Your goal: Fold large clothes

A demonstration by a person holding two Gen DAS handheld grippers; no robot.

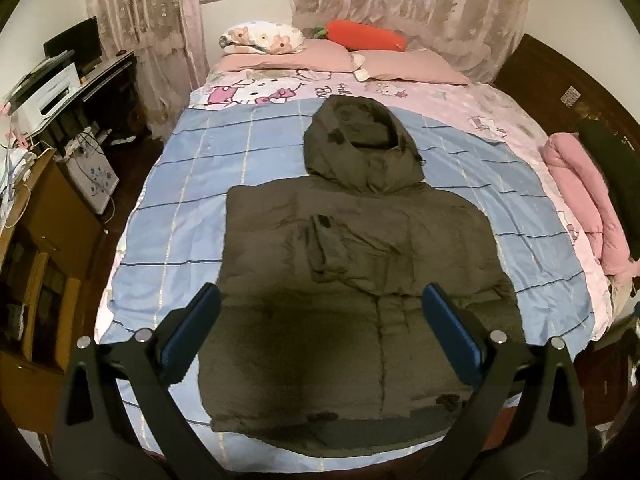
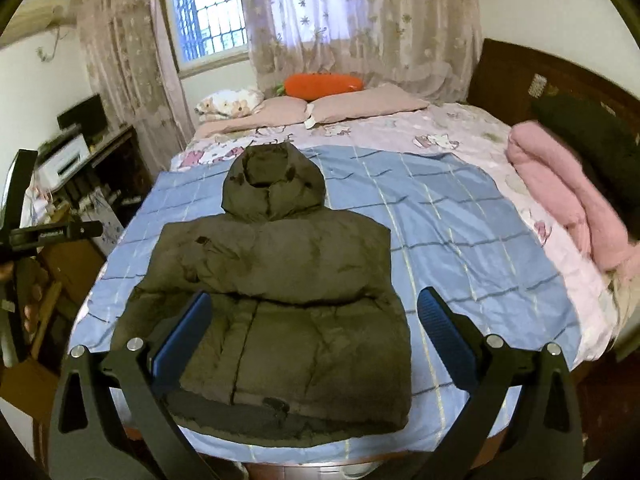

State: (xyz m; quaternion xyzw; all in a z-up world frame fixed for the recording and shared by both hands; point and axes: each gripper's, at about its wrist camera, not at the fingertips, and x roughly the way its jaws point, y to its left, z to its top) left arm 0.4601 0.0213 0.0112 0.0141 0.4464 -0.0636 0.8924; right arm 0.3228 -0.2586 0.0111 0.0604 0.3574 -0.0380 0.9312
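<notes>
A dark olive hooded puffer jacket (image 1: 352, 280) lies flat on the bed, hood toward the pillows, both sleeves folded in across its chest. It also shows in the right wrist view (image 2: 280, 280). My left gripper (image 1: 322, 300) is open and empty, hovering above the jacket's lower half near its hem. My right gripper (image 2: 316, 308) is open and empty, above the jacket's lower right part, its right finger over the blue sheet. The other handheld gripper (image 2: 24, 232) shows at the left edge of the right wrist view.
The jacket lies on a blue checked sheet (image 1: 192, 200) over a pink cartoon bedsheet (image 1: 460, 104). Pillows and an orange carrot cushion (image 1: 364, 34) are at the head. A folded pink quilt (image 2: 560, 192) lies on the bed's right side. A desk with a printer (image 1: 48, 92) stands left.
</notes>
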